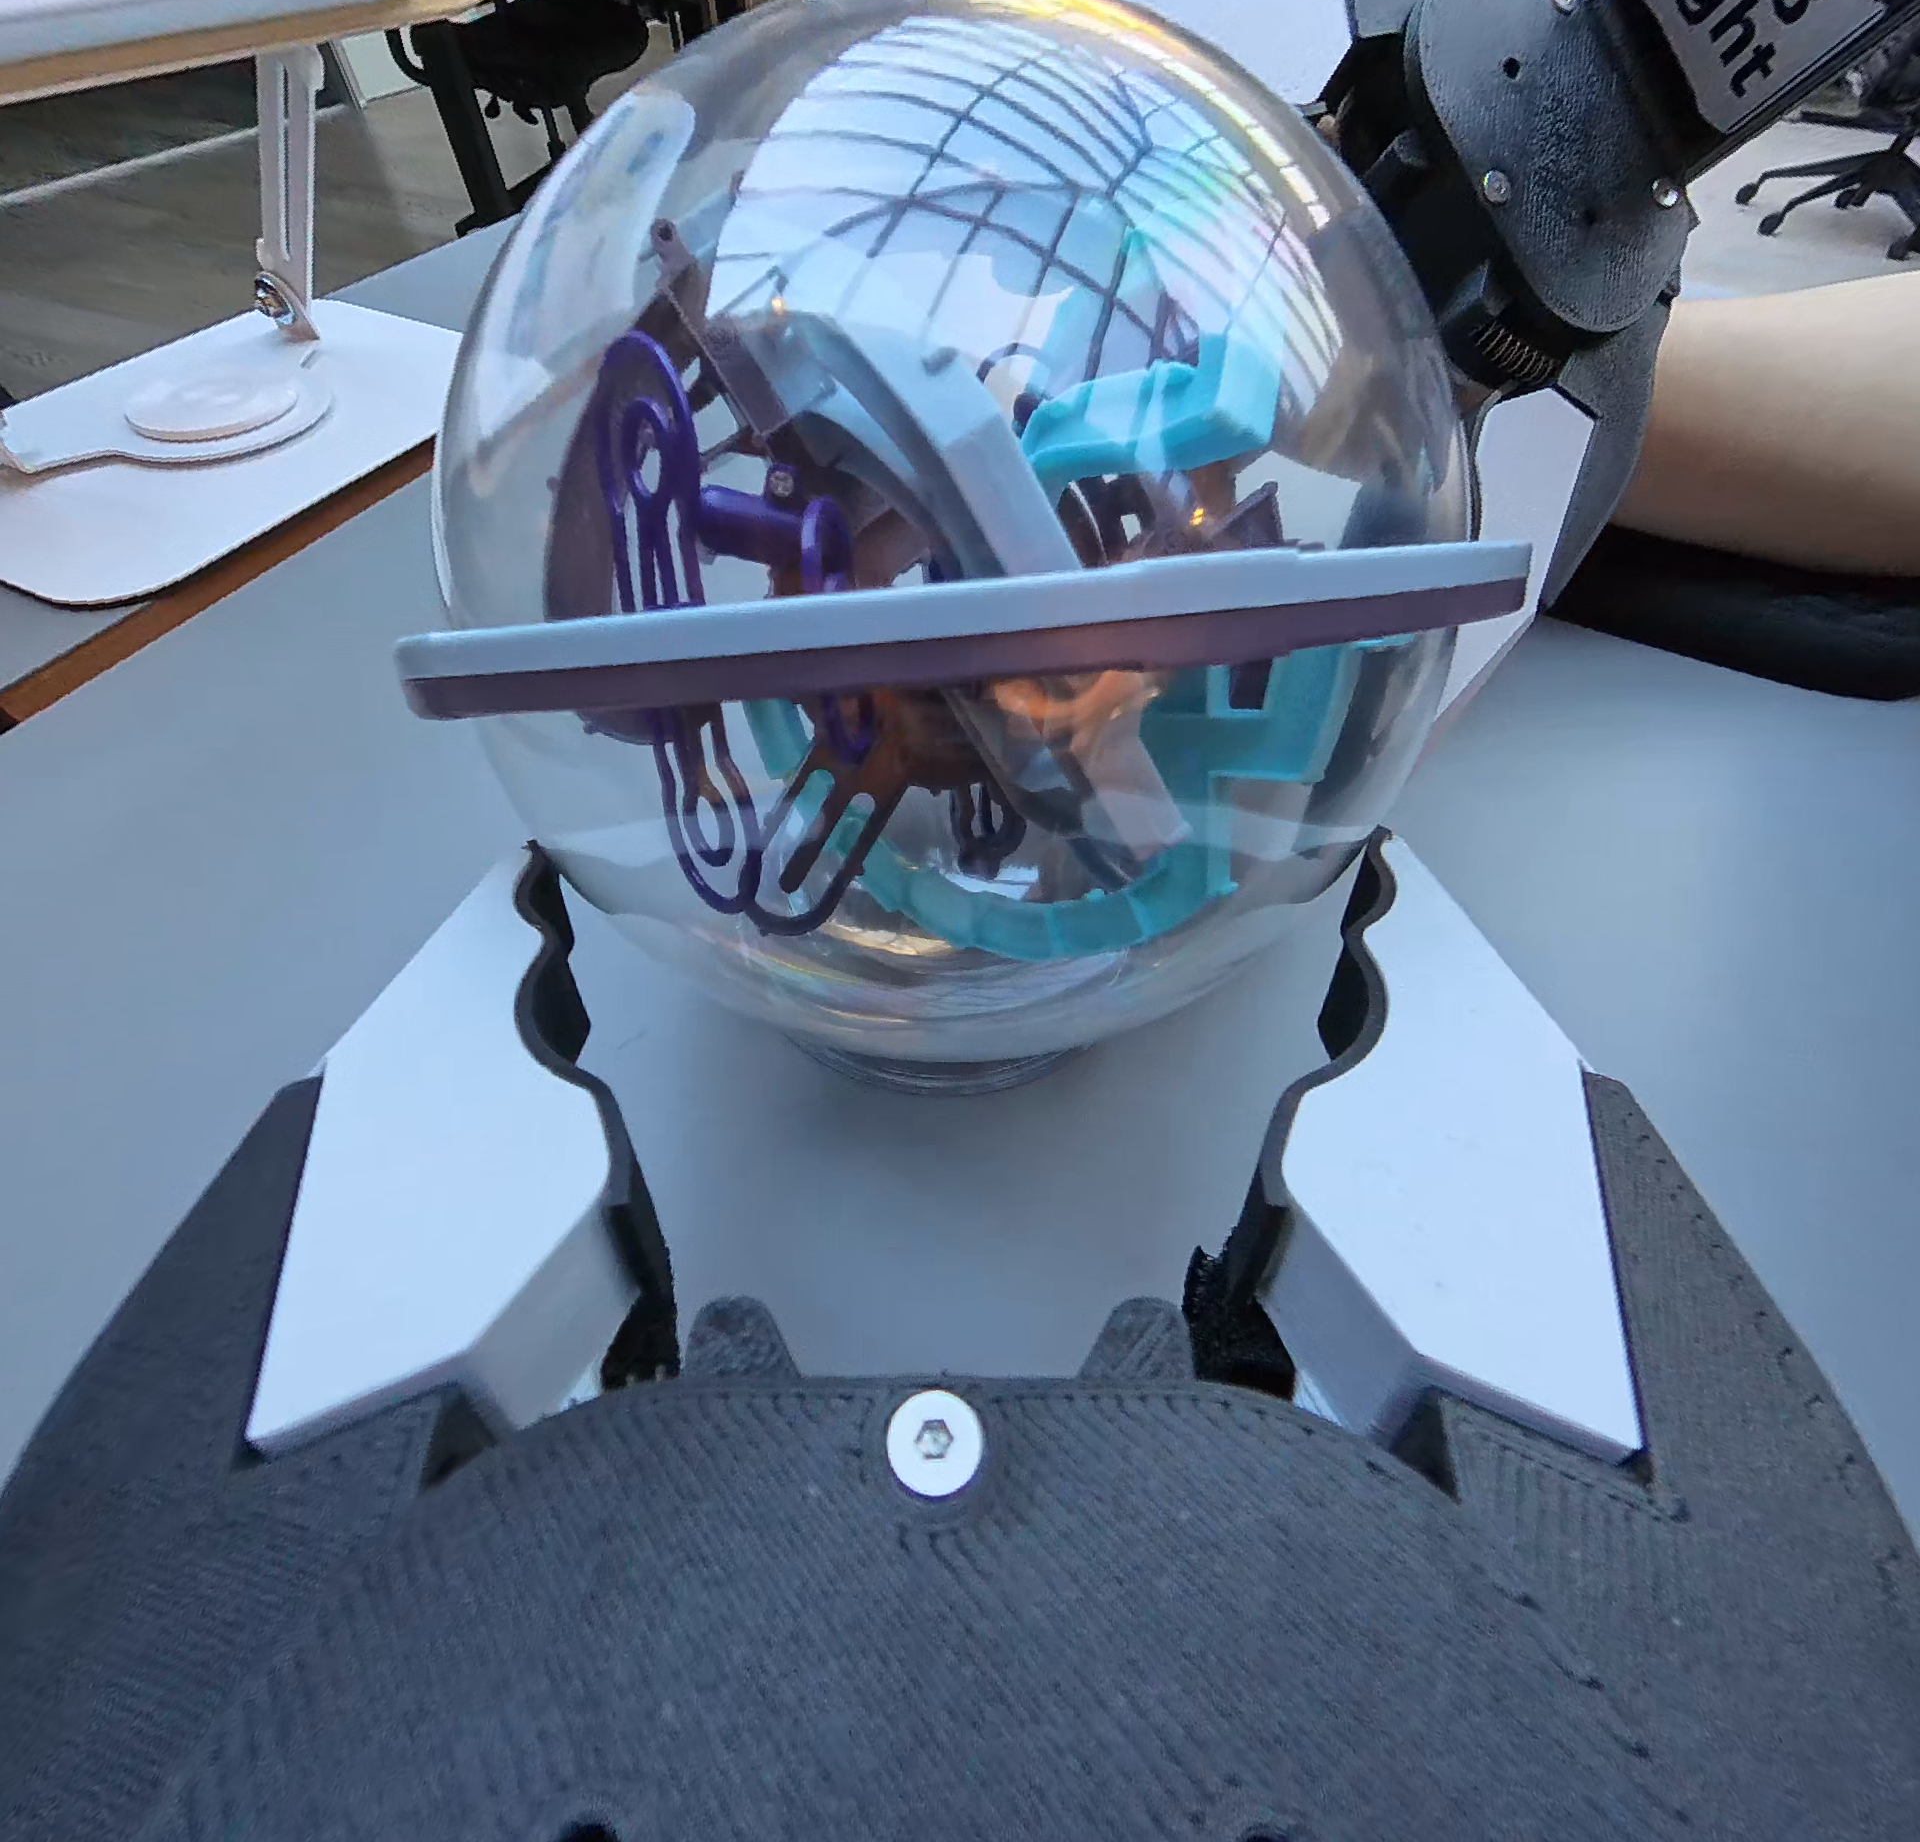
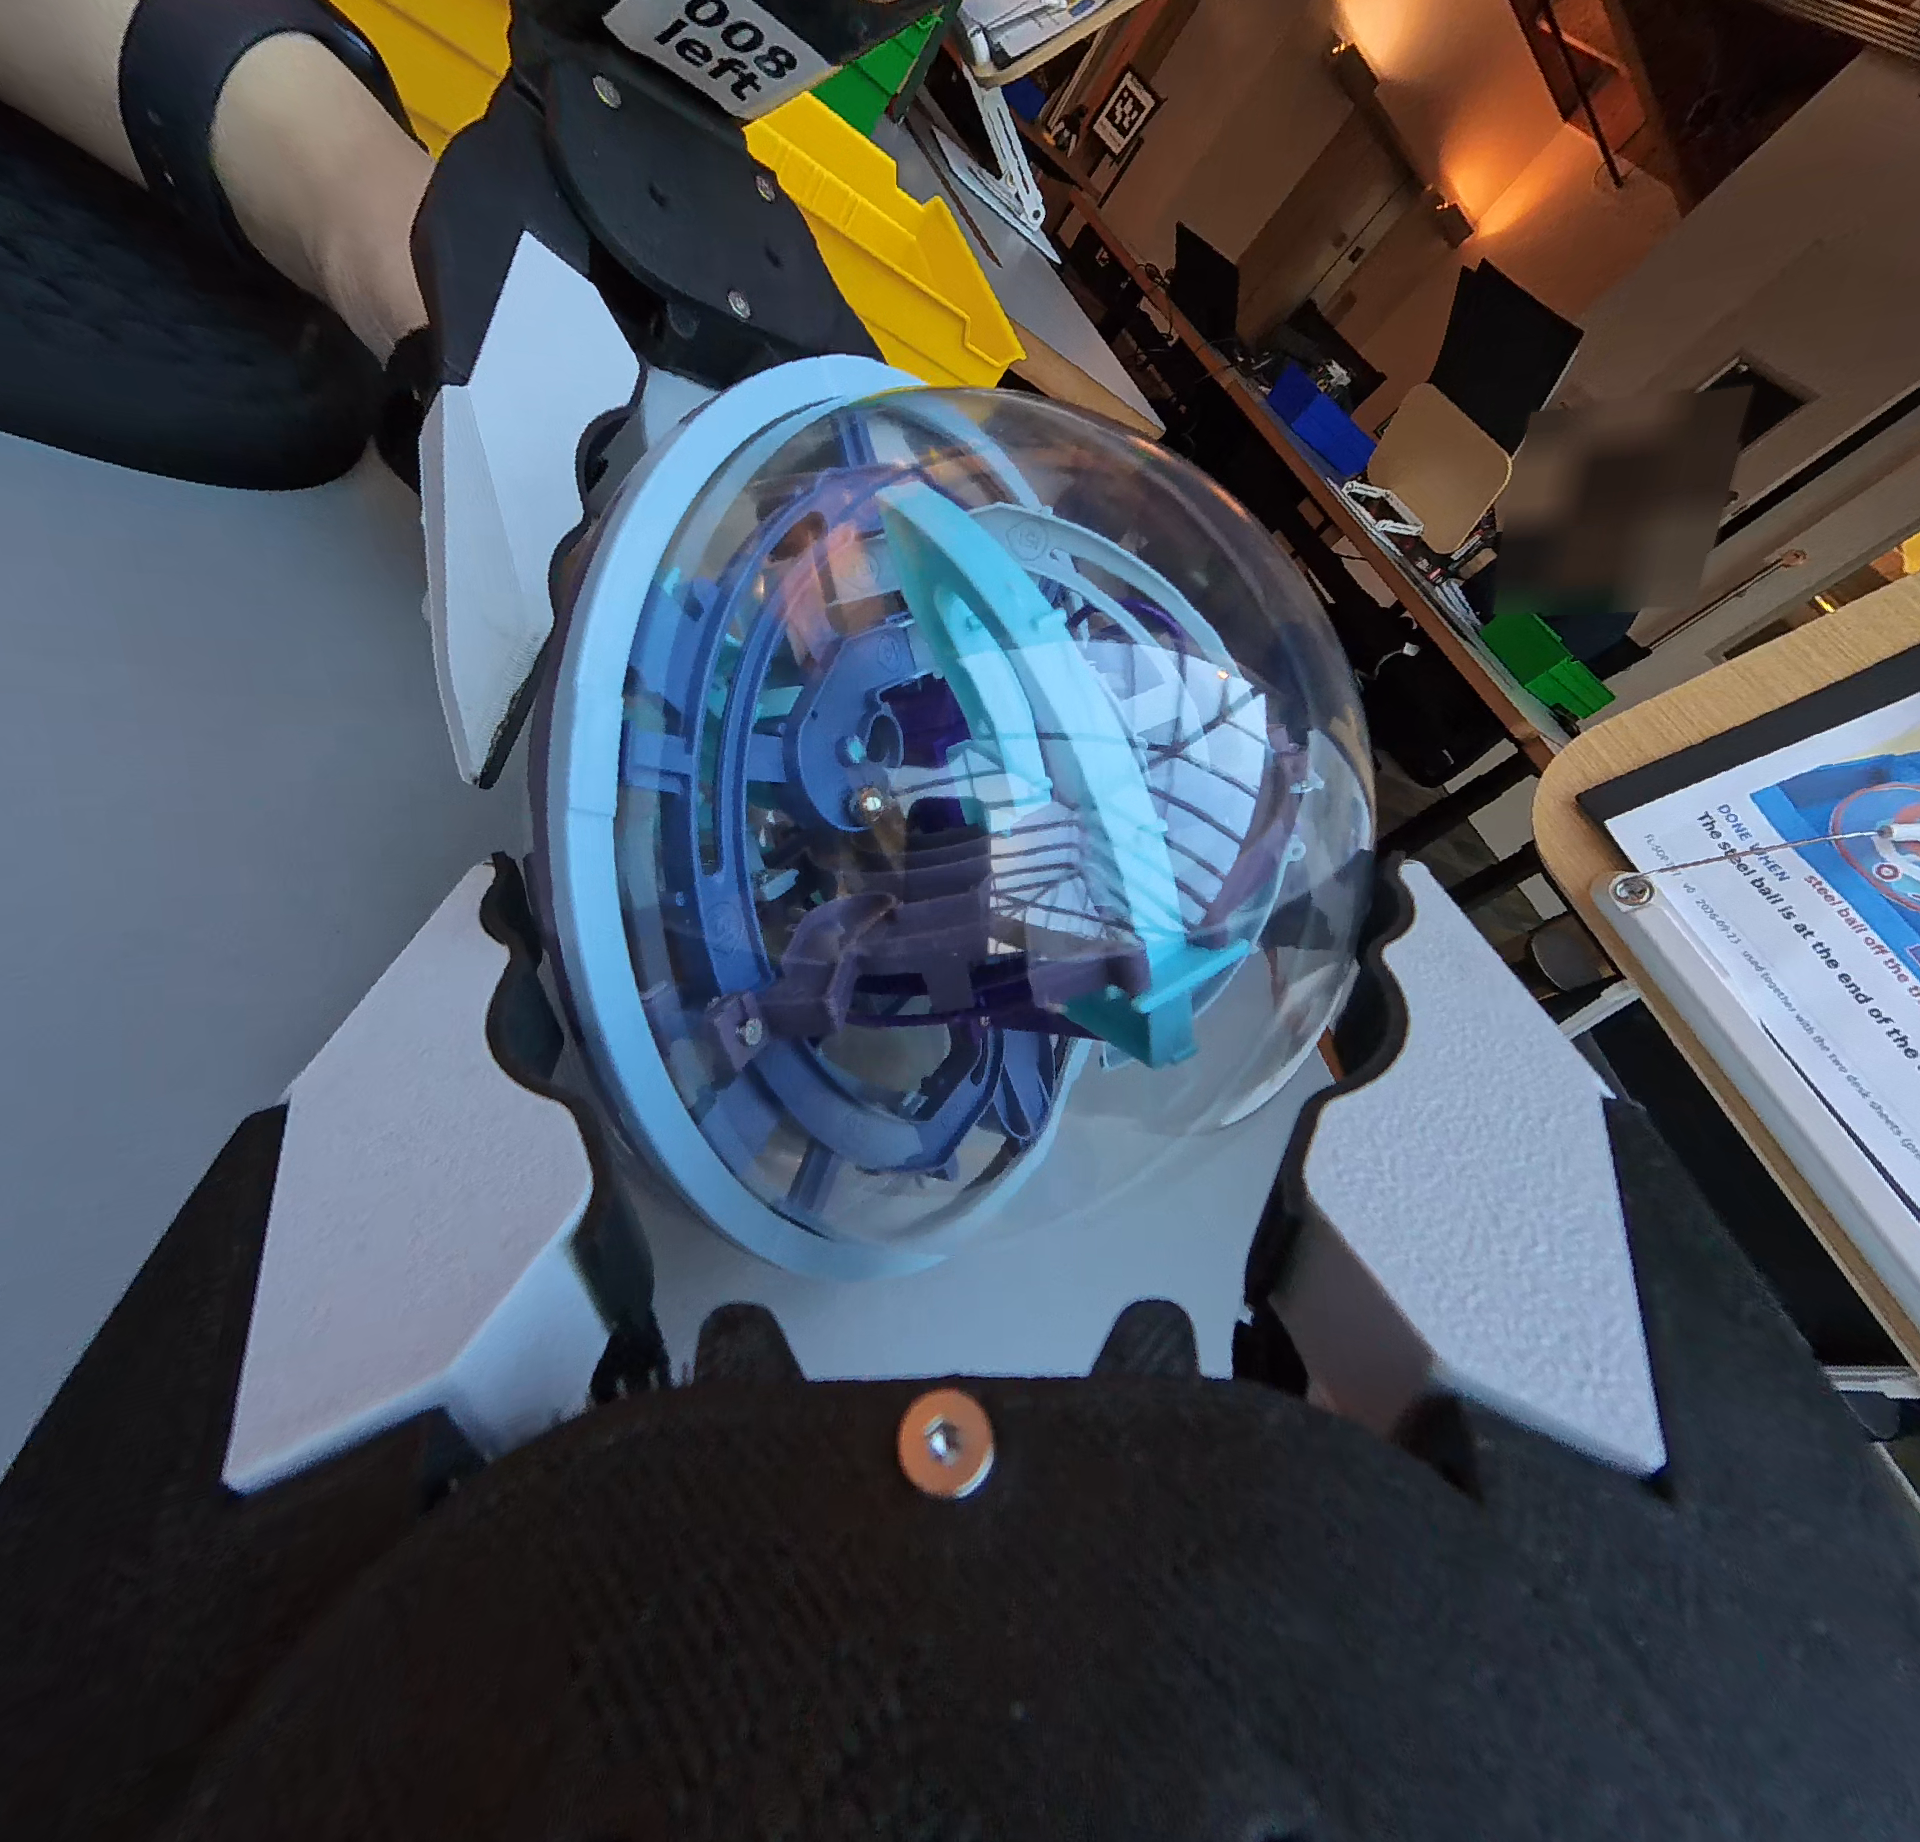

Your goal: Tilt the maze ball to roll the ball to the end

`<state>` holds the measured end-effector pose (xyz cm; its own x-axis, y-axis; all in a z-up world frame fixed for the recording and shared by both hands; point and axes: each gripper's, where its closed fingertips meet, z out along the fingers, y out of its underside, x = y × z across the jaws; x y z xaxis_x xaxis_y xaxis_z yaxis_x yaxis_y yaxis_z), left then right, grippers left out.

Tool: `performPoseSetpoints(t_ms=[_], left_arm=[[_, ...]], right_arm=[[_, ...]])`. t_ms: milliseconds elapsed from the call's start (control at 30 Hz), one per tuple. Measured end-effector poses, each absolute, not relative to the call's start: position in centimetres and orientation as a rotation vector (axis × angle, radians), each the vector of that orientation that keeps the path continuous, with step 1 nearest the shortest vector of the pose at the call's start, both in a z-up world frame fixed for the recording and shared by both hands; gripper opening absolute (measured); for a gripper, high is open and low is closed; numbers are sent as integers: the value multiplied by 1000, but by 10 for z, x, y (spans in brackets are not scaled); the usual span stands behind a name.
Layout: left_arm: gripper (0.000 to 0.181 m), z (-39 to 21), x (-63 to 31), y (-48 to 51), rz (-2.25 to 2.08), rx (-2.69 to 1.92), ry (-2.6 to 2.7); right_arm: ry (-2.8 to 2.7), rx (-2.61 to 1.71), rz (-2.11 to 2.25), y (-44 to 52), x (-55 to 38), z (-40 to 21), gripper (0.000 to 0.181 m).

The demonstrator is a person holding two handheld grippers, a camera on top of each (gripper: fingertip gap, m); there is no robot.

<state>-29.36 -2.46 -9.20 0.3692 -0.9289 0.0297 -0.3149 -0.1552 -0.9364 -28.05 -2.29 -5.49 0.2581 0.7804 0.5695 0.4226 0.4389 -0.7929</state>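
Now maze ball (image 1: 951, 545) btwn both tongs' fingers (image 1: 468, 1117).

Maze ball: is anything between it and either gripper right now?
Nothing visible. The maze ball sits directly between the left gripper's fingers, on the table. The right gripper's fingers also flank it with no object between. Whether the pads actually touch the shell is unclear.

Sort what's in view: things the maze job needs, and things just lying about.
Needed:
maze ball
left gripper
right gripper

Lying about:
white stand
yellow bin
printed sheet
green bins
blue bins
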Motion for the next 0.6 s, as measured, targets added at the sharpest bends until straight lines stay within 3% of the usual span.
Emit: performPoseSetpoints(t_ms=[600], left_arm=[[138,-98,-296,-28,-874,-1690,1097]], right_arm=[[-1389,-1147,376,-26,-275,-56,153]])
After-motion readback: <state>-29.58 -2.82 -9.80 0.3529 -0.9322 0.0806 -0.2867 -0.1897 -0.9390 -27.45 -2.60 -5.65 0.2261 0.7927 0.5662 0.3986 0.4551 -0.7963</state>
